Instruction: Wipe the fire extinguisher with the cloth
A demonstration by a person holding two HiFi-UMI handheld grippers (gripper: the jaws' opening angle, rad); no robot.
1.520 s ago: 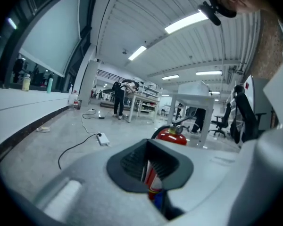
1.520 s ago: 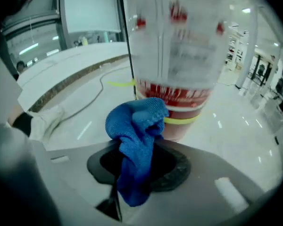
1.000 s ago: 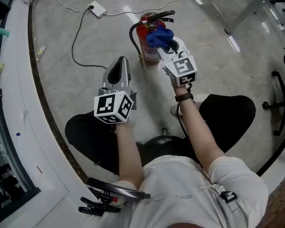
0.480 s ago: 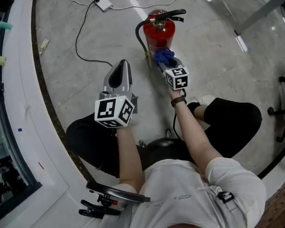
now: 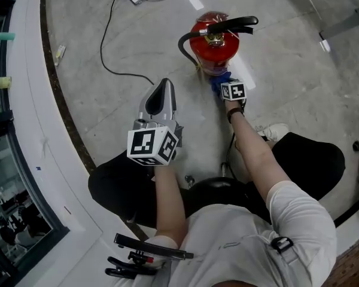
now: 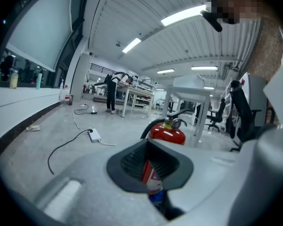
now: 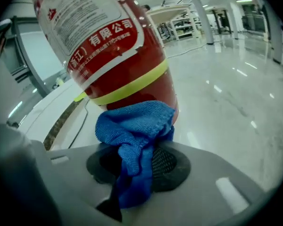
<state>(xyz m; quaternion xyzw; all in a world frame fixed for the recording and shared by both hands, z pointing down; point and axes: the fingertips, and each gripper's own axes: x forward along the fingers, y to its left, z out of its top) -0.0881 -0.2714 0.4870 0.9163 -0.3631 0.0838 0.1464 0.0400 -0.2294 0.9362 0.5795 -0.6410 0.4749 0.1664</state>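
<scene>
Right gripper [image 7: 137,161] is clamped on the blue cloth [image 7: 132,126]. The wad bunches out past the jaw tips and presses on the lower body of the fire extinguisher [image 7: 108,46], just under the yellow band [image 7: 132,86]

Extinguisher stands upright on the floor [image 5: 275,70] in front of the seated person, with the black hose [image 5: 188,43] looping off its left side in head view

Left gripper [image 5: 163,89] hangs in the air well short of it, jaws drawn nearly together and nothing between them (only a thin slit, with the extinguisher visible through it). It isn't bracing anything

Read: a wipe stroke low on the cylinder, most of the body not yet covered from what shows

Notes for doing this step well:
- only the cloth should touch the paint, so the wad needs to lead and the hard jaw tips stay off the shell
- the grip looks to be on a narrow tail of cloth, and a hard drag could pull it free, so moderate pressure and strokes that follow the curve
- nothing steadies the cylinder, so a sideways push could rock or tip it. Better to press toward its axis, or bring the left gripper in to brace near the top
- work round the circumference and up over the label [image 7: 85,22], steering clear of the hose and the lever [image 5: 230,24]
</scene>
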